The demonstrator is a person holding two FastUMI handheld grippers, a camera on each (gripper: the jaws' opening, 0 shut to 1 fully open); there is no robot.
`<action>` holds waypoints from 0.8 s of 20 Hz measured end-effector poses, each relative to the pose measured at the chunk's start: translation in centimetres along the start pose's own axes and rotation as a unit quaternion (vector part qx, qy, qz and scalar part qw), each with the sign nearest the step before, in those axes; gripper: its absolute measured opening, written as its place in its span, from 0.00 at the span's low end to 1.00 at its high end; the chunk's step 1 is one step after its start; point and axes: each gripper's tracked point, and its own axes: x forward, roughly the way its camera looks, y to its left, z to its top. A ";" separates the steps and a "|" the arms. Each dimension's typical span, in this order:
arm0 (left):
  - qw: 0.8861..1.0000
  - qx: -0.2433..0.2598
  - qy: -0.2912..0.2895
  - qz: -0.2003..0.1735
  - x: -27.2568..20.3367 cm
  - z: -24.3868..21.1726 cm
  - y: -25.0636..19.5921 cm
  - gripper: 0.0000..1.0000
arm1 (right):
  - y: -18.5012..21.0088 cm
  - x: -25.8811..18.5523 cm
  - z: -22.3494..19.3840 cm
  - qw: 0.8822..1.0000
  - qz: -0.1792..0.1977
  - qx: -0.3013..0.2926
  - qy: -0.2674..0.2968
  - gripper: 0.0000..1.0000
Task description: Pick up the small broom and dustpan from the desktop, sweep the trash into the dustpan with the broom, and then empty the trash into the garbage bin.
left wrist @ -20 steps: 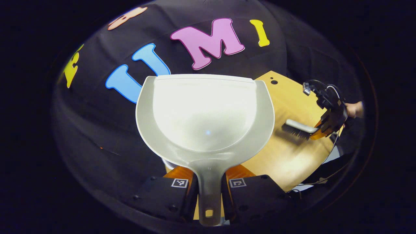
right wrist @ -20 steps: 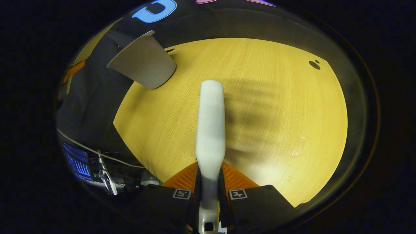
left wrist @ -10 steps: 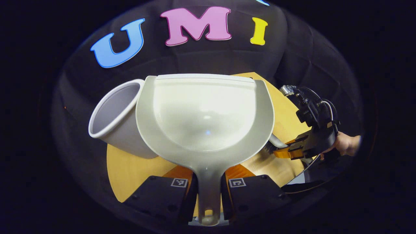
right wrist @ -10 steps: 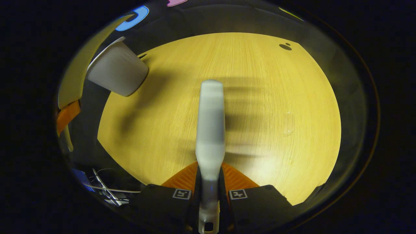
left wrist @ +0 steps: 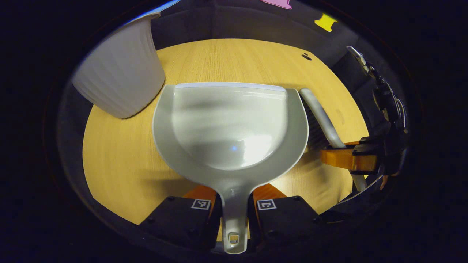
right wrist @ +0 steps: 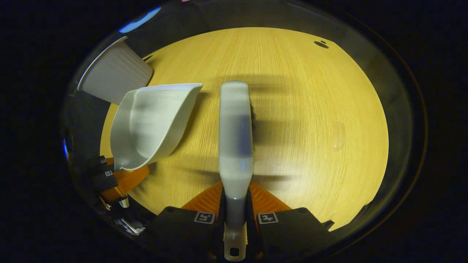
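In the left gripper view my left gripper is shut on the handle of the pale grey dustpan, which lies low over the wooden desktop with its scoop empty. The white ribbed garbage bin stands at its upper left. To its right the right gripper holds the broom beside the pan's edge. In the right gripper view my right gripper is shut on the broom handle, its bristles down toward the desktop. The dustpan, the left gripper and the bin lie to its left.
A small dark hole marks the far right part of the desk. Faint specks lie on the wood to the right of the broom. Black cloth walls the booth behind the desk, and the desk's near edge falls away into dark clutter.
The left gripper has tipped the dustpan down from the bin and lowered it over the desk. The broom has come in close to the pan's right side.
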 end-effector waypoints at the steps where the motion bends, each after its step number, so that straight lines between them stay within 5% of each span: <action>1: 1.000 -0.009 0.005 0.006 0.5 0.3 -0.1 0.30 | 0.2 0.2 0.0 1.000 0.003 0.007 0.003 0.24; 11: 0.996 -0.059 0.068 0.007 0.4 0.9 0.2 0.30 | 0.8 1.4 0.5 0.998 0.013 0.037 0.040 0.32; 16: 0.996 -0.041 0.084 0.006 -0.1 0.8 0.1 0.31 | 1.5 0.6 0.7 0.998 0.032 0.040 0.048 0.27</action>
